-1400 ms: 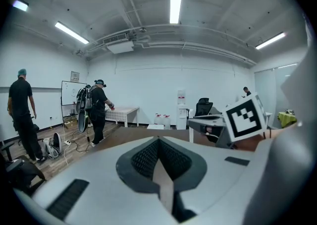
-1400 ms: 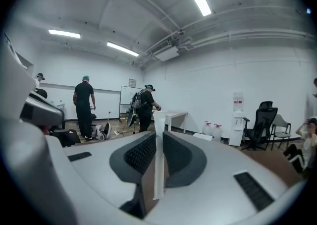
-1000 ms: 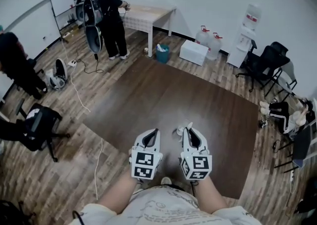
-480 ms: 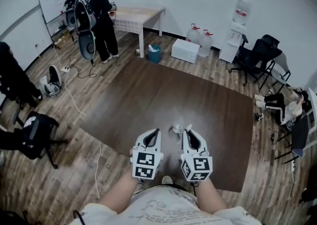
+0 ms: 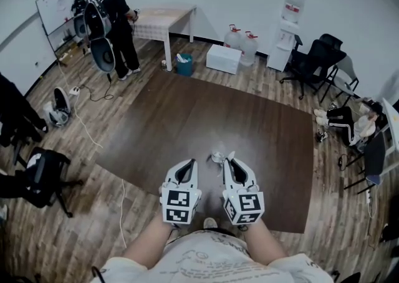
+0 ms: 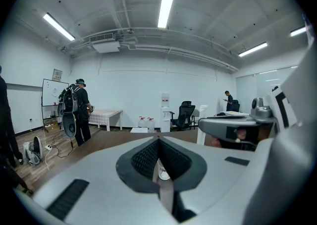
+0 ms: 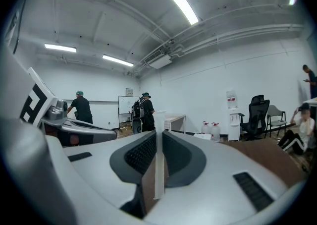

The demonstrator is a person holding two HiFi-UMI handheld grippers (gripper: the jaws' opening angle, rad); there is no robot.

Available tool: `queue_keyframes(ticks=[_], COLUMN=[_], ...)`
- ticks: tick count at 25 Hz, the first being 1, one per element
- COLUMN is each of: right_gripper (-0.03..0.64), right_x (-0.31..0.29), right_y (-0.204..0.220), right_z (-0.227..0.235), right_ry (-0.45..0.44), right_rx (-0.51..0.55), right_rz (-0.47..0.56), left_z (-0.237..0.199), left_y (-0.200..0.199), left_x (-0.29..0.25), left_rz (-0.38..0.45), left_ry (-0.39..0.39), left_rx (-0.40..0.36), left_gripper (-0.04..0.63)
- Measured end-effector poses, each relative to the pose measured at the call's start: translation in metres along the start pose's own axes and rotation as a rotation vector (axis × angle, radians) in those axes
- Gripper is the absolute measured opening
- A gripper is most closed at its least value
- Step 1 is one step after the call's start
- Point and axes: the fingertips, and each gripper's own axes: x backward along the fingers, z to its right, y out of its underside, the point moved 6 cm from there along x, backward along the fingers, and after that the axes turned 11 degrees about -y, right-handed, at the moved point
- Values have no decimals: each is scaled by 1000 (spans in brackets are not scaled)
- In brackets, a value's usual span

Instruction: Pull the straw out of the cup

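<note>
A small clear cup (image 5: 216, 158) stands on the dark brown table (image 5: 249, 113), just ahead of and between the two gripper tips. My right gripper (image 5: 230, 162) is shut on a white straw (image 7: 159, 159), which stands upright between its pads and is out of the cup; its top end (image 5: 229, 154) shows at the jaw tips. My left gripper (image 5: 189, 163) is beside the right one, left of the cup, its jaws together with nothing held. In the left gripper view the cup (image 6: 161, 171) shows through the narrow slit under the closed tips (image 6: 158, 142).
The table's near edge runs just under the grippers. Beyond the table are a white table (image 5: 163, 21) with a person wearing a backpack (image 5: 109, 23) beside it, water bottles (image 5: 240, 40), a water dispenser (image 5: 283, 26) and office chairs (image 5: 315, 63).
The head view has shifted a little. The right gripper, holding the straw, now sits slightly farther from the cup, which shows free to its left. The left gripper has stayed put.
</note>
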Motion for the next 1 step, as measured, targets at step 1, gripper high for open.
queue_keyframes(ticks=[1], right_gripper=[52], right_x=[1], right_y=[-1], right_z=[2], right_ry=[1], right_rx=[-1], right_rz=[0], left_z=[3], left_y=[-1], left_x=[-1], left_rz=[-1], left_ry=[3], left_rx=[-1], left_gripper=[0])
